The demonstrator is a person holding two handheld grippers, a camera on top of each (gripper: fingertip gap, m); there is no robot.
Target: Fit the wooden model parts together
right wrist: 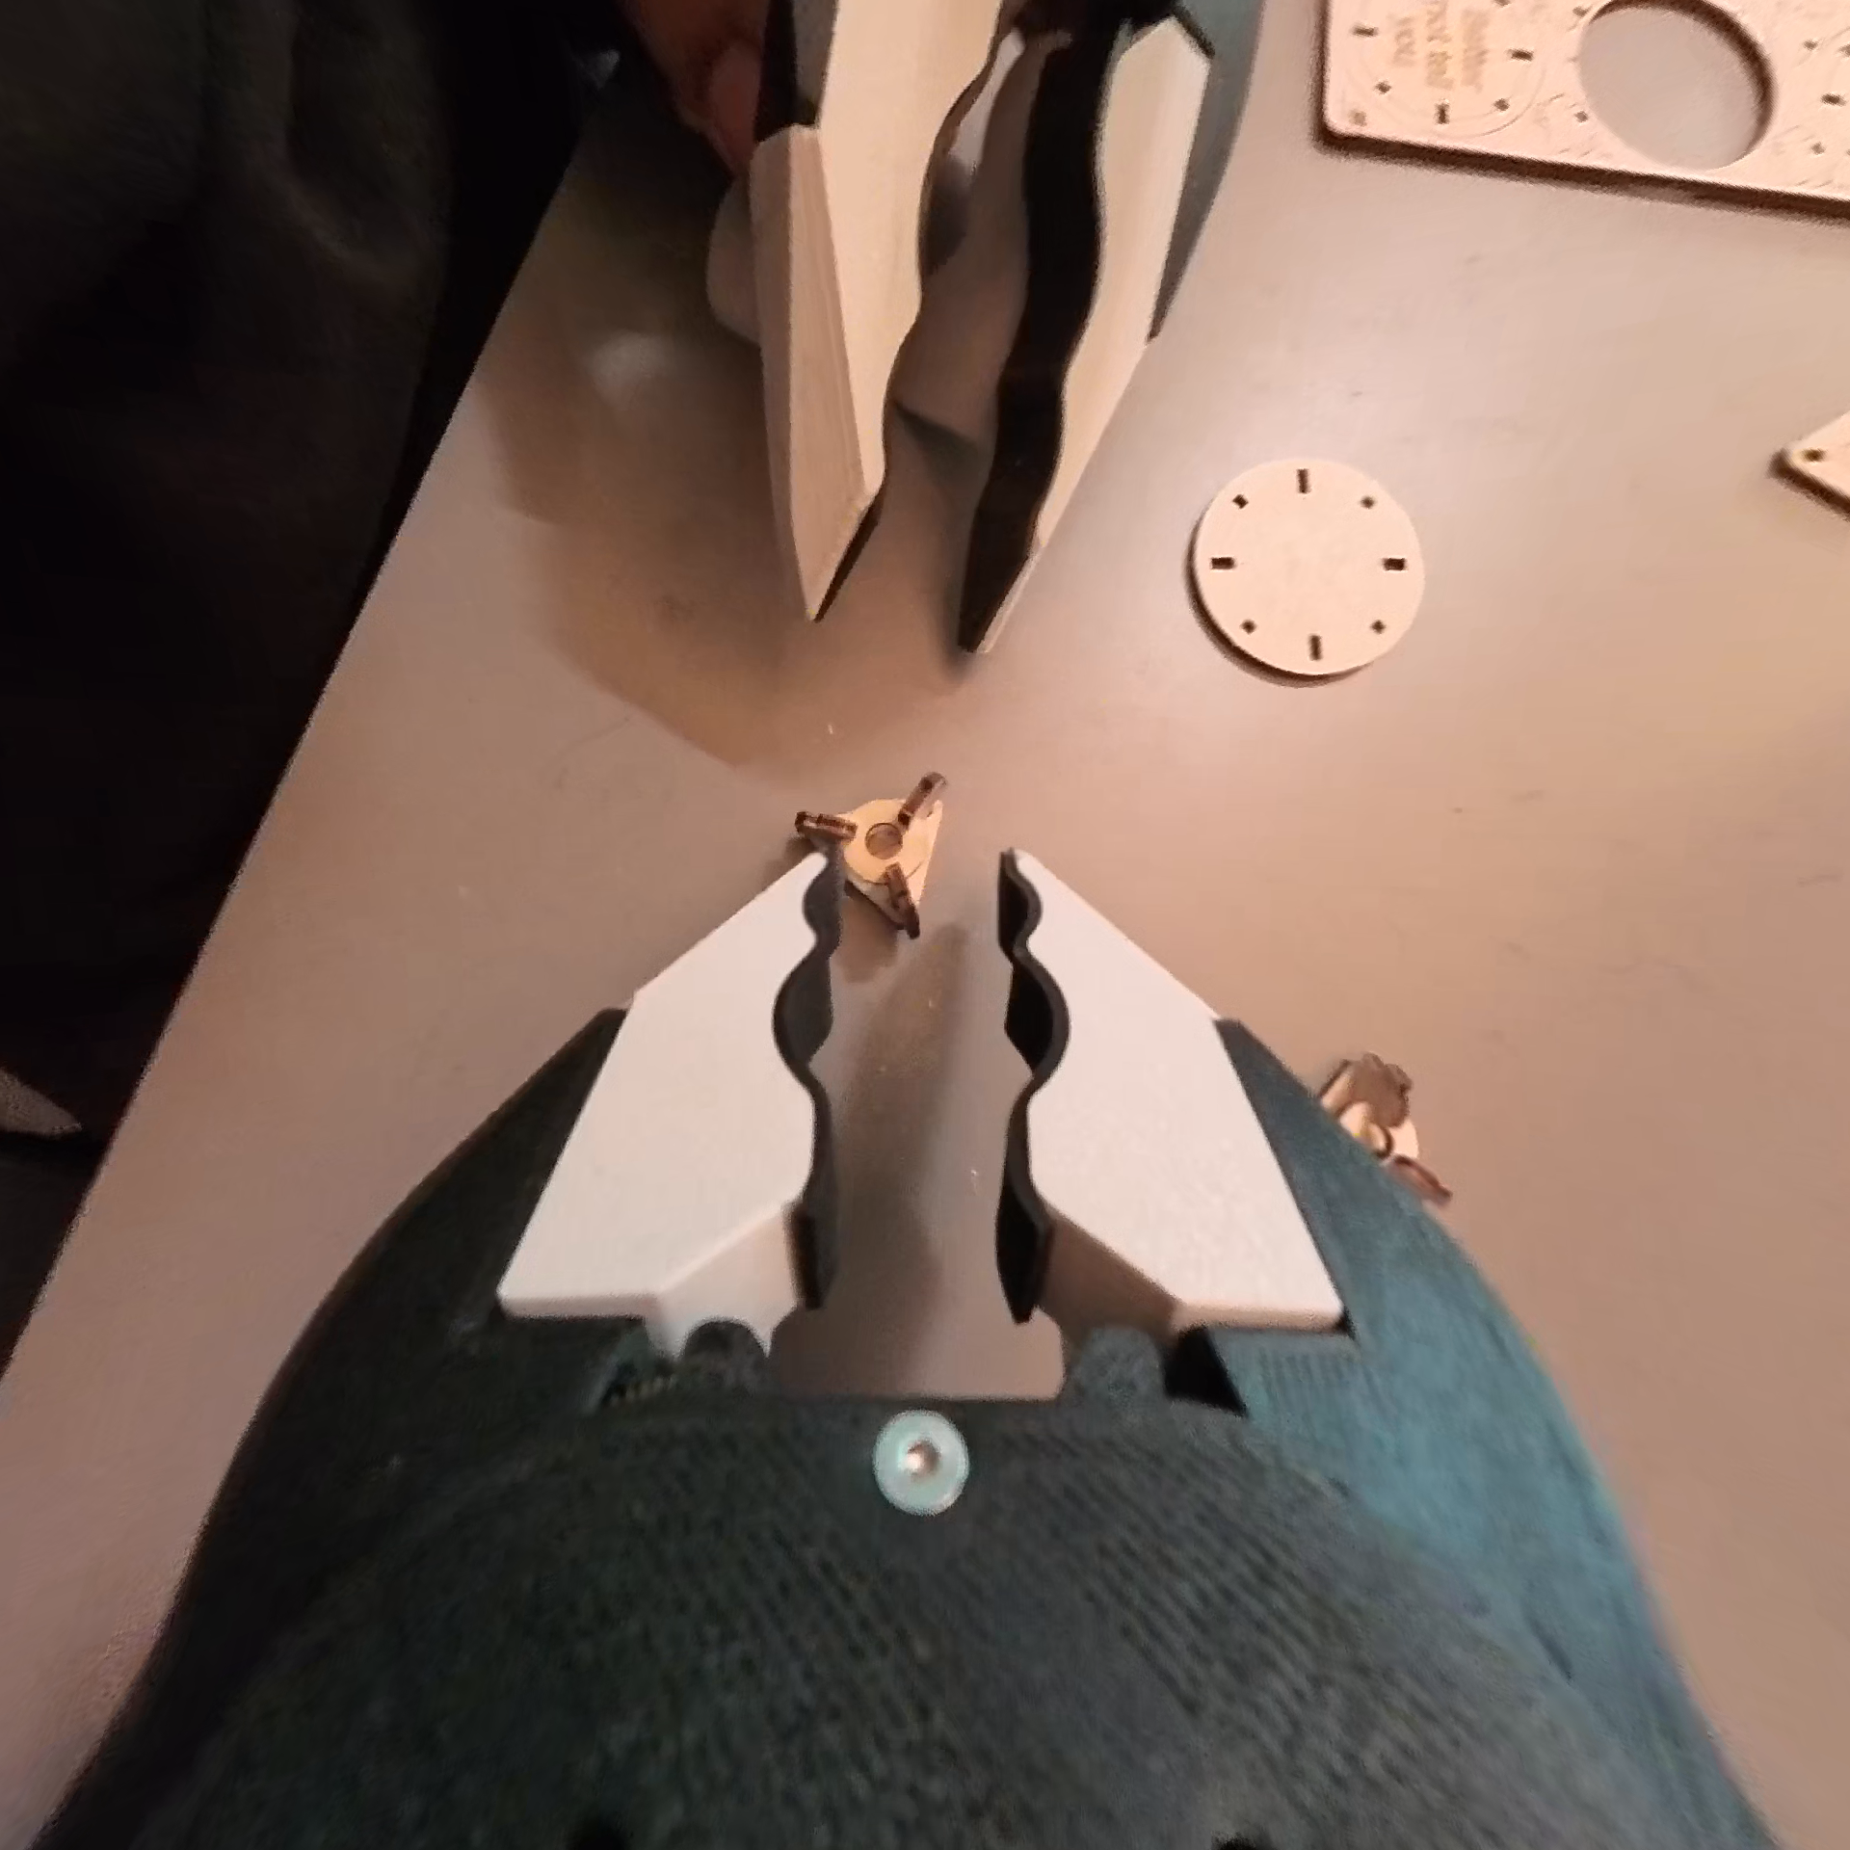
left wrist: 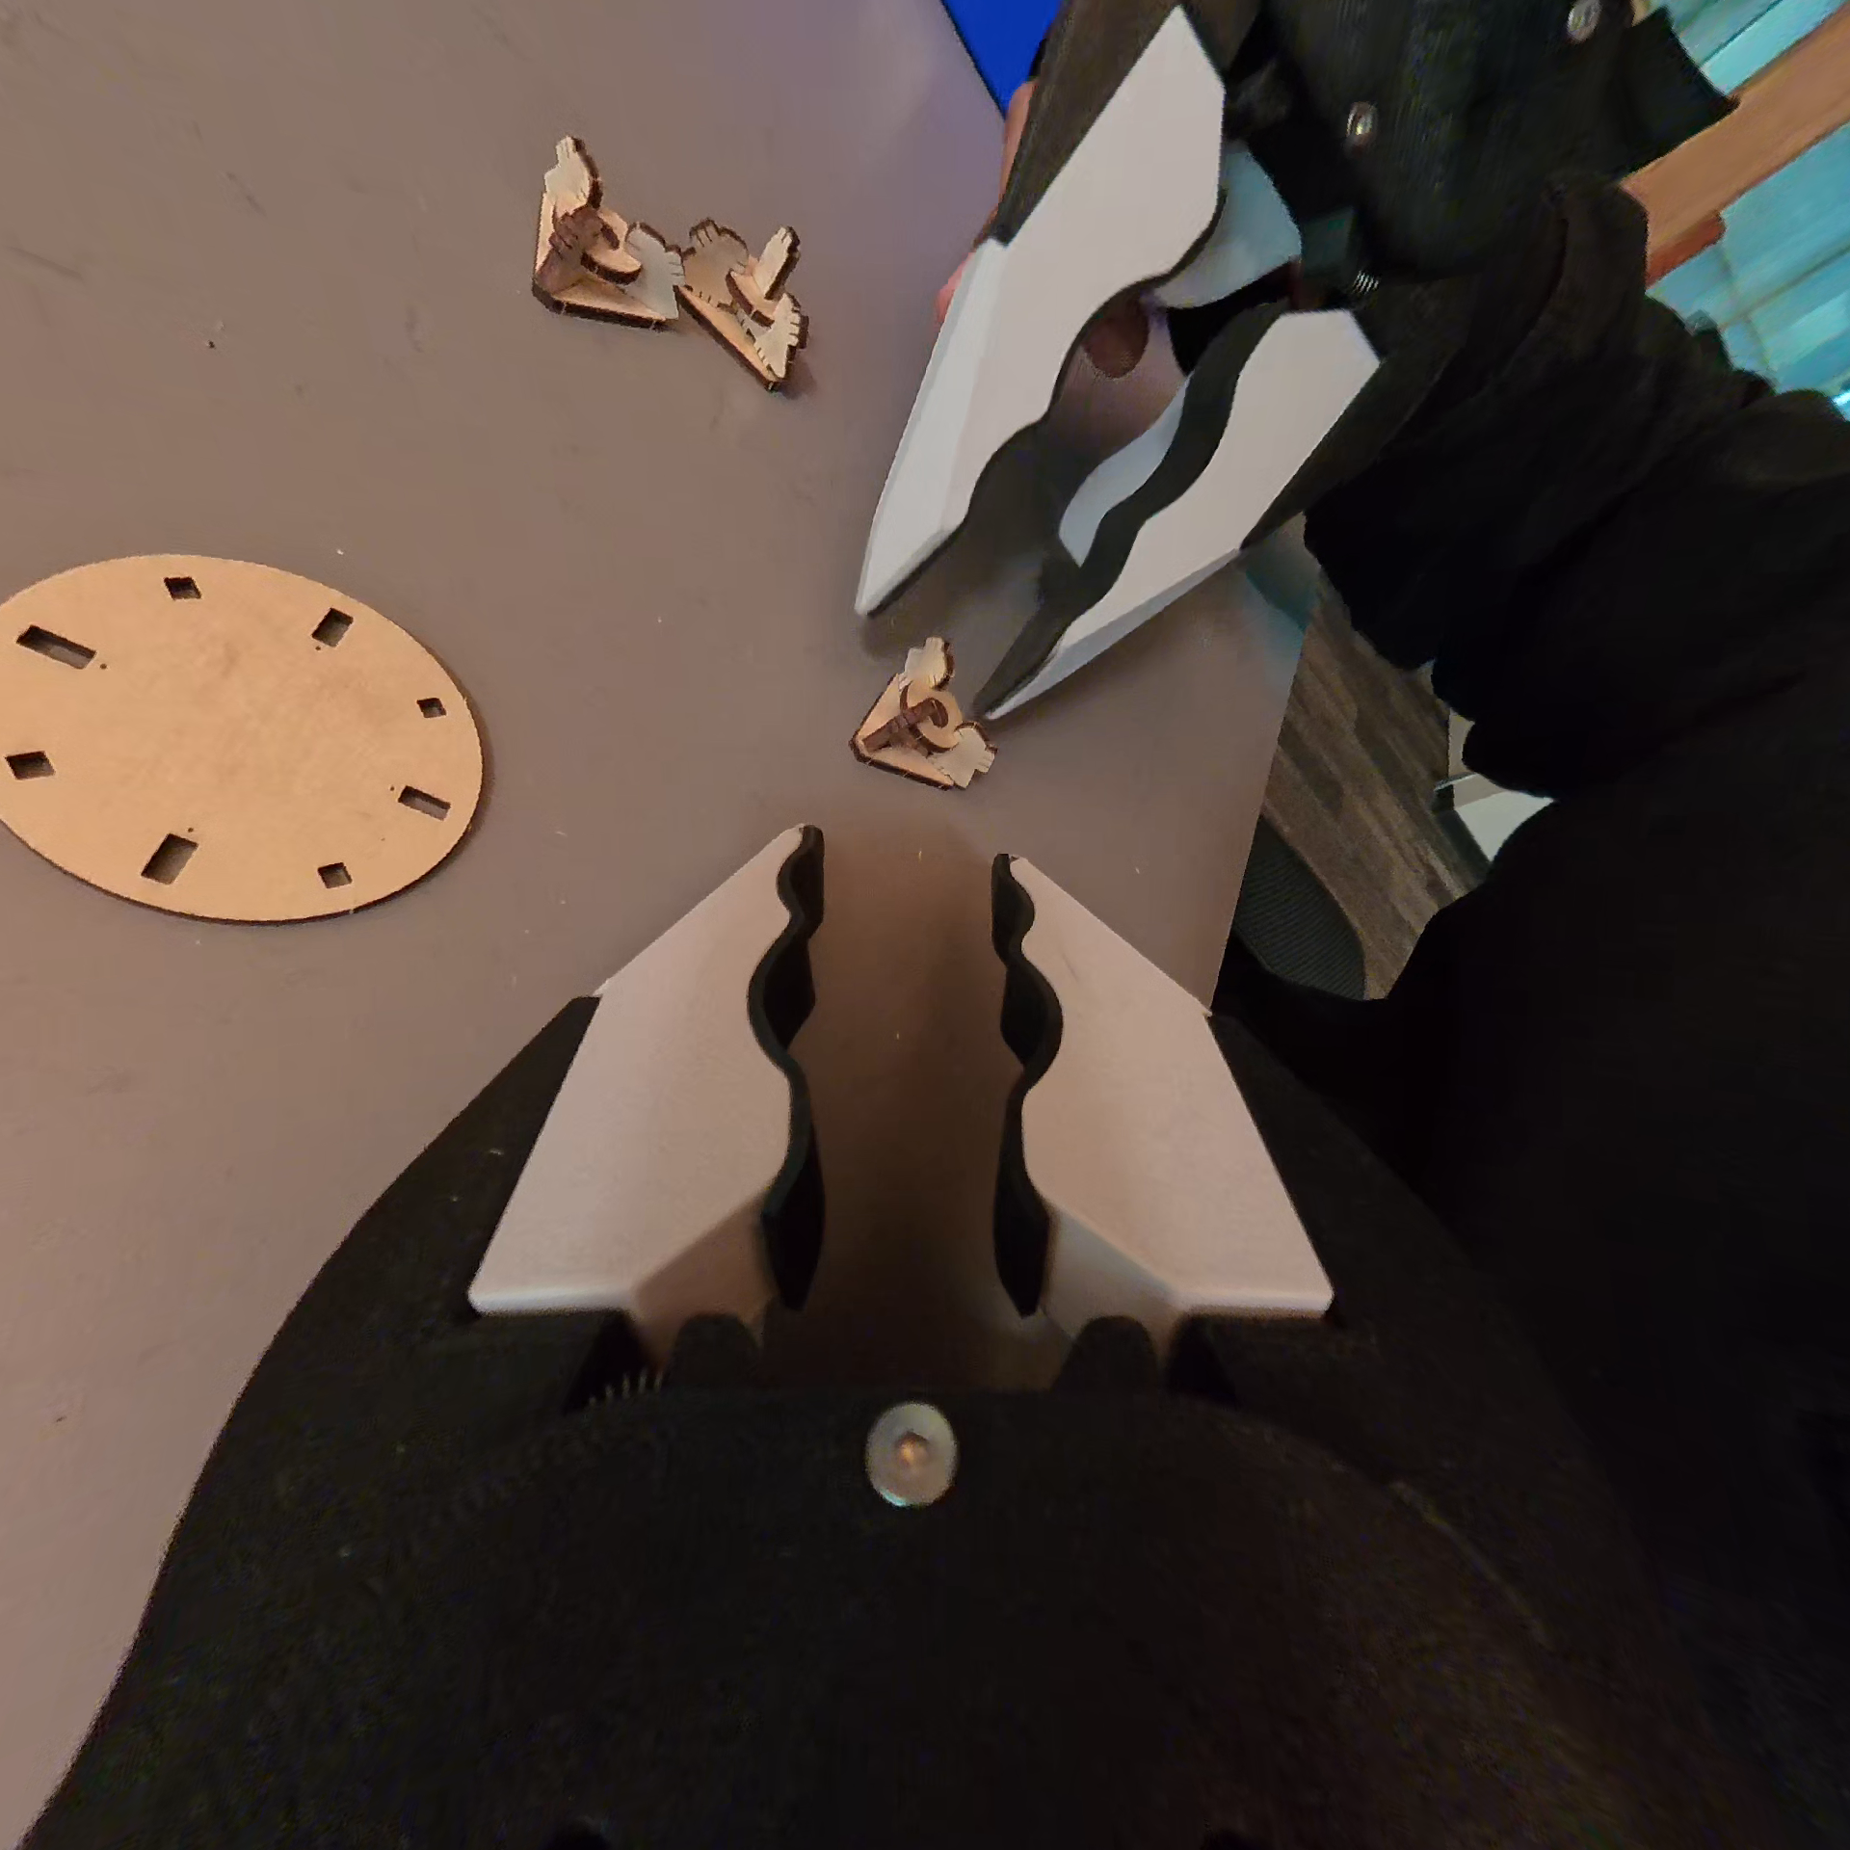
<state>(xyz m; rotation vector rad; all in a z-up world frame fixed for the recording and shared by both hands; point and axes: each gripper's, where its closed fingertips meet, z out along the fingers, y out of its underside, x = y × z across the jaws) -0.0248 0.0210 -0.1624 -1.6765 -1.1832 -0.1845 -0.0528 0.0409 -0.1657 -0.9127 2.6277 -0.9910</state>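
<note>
Just past my right tongs, jaws apart, lies a small triangular wooden piece (three dark prongs); left tongs gape too, table edge at three o'clock.

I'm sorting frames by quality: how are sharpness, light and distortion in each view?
Left wrist view: mostly sharp, warm dim light, wide-angle bending of the table edge; wooden disc crisp. Right wrist view: softer, the other tongs and wooden sheet blurred, a shadow on the table below those tongs.

table: bears all parts
disc: landmark
paired pieces: behind disc
single piece: right of disc
</note>
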